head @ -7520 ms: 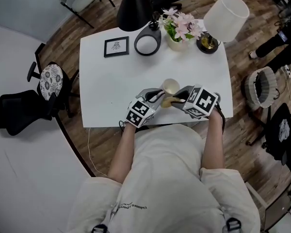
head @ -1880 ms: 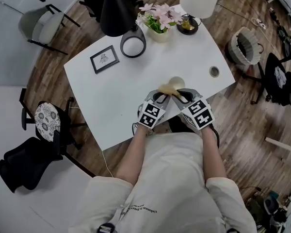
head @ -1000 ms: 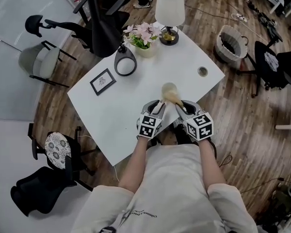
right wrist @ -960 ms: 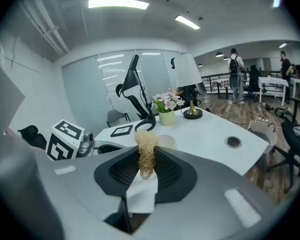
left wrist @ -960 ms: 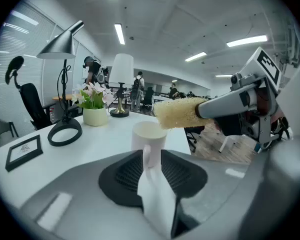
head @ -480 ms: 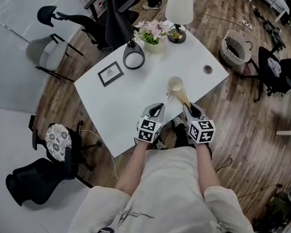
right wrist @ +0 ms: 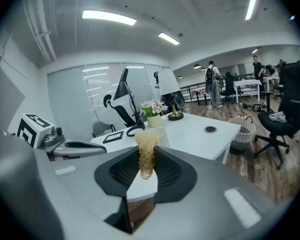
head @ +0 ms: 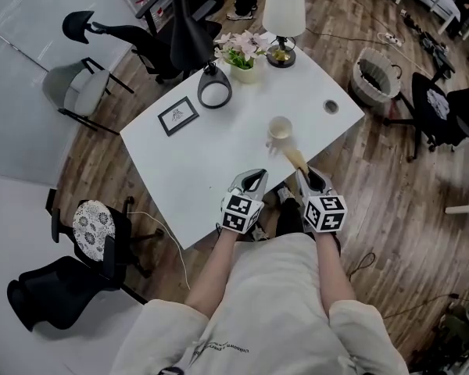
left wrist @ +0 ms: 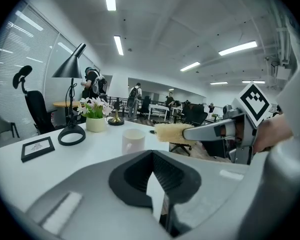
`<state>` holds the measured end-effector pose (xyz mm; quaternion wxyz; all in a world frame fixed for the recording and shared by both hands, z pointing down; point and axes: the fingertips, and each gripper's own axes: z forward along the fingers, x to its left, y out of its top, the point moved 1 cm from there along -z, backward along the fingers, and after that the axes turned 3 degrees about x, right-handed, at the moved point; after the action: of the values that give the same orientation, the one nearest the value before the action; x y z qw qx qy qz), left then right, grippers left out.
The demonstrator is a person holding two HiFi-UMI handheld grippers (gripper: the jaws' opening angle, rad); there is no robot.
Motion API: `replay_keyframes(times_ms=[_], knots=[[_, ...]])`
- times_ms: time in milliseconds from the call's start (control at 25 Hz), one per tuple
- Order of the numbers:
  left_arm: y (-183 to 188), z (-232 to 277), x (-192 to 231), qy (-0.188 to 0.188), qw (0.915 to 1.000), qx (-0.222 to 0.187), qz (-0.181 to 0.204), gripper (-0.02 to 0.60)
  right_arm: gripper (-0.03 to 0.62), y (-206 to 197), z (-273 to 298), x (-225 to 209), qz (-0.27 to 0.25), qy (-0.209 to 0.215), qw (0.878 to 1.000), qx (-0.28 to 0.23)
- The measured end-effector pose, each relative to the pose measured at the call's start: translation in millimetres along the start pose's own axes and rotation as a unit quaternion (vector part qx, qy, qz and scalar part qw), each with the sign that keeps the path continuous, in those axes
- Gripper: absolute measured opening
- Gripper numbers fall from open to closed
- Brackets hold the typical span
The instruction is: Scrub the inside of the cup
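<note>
I read this as a pause in the scrubbing, not the scrub itself. The cup (head: pixel 280 128) stands upright on the white table (head: pixel 195 162) with nothing holding it and nothing inside that I can make out. It sits at about 1 o'clock from my left gripper (head: pixel 255 176) and 11 o'clock from my right gripper (head: pixel 306 175), clear of both.

My right gripper is pinching the tail of the loofah scrubber (head: pixel 297 160). Its bushy head points toward the cup but stays outside and short of the rim.

In the left gripper view my left jaws are pressed nearly together with only a thin slit between them, and they grip nothing.

If more scrubbing is wanted, I'd judge the next move is to spread the left jaws and steady the cup by its wall. Then I'd steer the scrubber head down through the mouth at 12 o'clock. Unsupported, the cup looks light enough to tip or slide.
</note>
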<state>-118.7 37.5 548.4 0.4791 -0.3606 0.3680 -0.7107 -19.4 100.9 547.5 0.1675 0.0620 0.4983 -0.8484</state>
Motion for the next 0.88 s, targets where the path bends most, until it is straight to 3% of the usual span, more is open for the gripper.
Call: replay_keyframes(times_ms=[280,880], knots=[[4,-12,-2,0.005,0.9999,-0.011,0.009,0.001,0.103,1,-6,-9,0.01,-0.02,1.0,-0.009],[-2,-18,5,0.015,0.9999,-0.006,0.006,0.001,0.103,-2,1,-3,0.001,-0.021,1.0,0.002]])
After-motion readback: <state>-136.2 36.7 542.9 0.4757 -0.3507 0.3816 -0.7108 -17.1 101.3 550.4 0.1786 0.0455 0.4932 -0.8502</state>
